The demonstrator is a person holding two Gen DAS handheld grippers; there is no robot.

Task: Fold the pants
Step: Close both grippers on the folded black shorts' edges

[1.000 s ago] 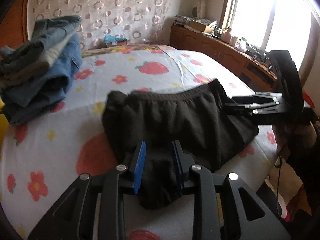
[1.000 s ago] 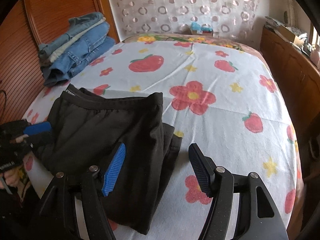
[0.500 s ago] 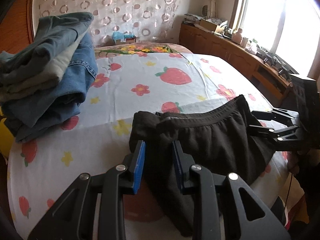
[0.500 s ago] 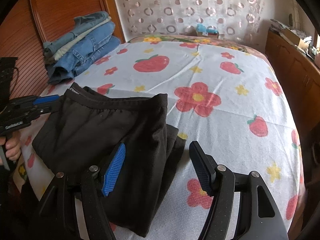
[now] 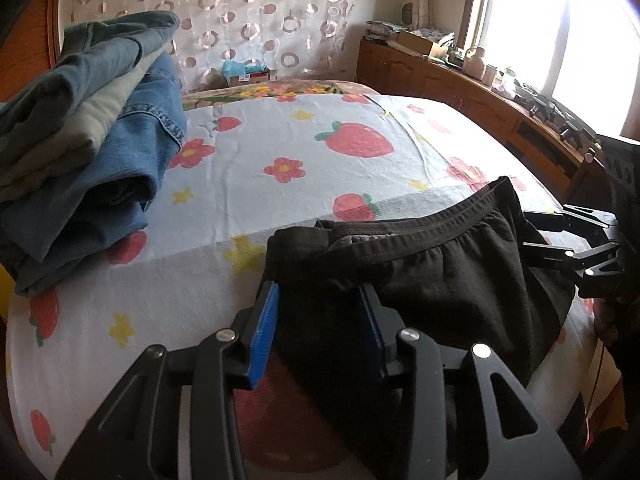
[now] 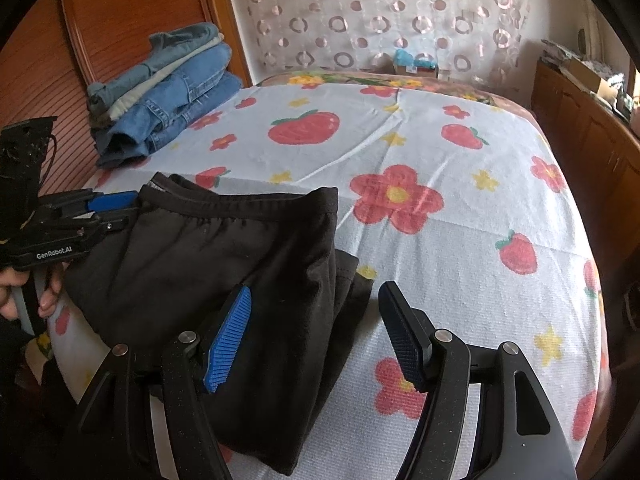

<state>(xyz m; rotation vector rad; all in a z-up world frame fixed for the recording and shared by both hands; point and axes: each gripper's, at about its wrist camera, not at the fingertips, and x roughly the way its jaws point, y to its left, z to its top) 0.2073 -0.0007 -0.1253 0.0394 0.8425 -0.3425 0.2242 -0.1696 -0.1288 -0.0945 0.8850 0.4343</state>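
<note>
Black pants (image 5: 440,276) lie folded on the strawberry bedsheet (image 5: 280,148), waistband toward the far side. My left gripper (image 5: 320,292) sits at the left end of the fold with its jaws opening. Black cloth fills the gap between its blue pads (image 5: 262,332), which no longer pinch it. In the right wrist view the same pants (image 6: 208,256) show, with my left gripper (image 6: 120,208) at the waistband corner. My right gripper (image 6: 316,292) stands open over the pants' right edge, one finger over cloth, the other over sheet. It also shows in the left wrist view, as the right gripper (image 5: 548,236).
A stack of folded jeans (image 5: 100,140) (image 6: 172,92) lies at the far left of the bed by the wooden headboard (image 6: 120,20). A low wooden cabinet (image 5: 460,92) runs along the right under the window. A hand (image 6: 16,292) holds the left gripper's handle.
My left gripper has moved along the pants toward the jeans stack, and its jaws have widened on the black cloth. The right gripper has stayed where it was.
</note>
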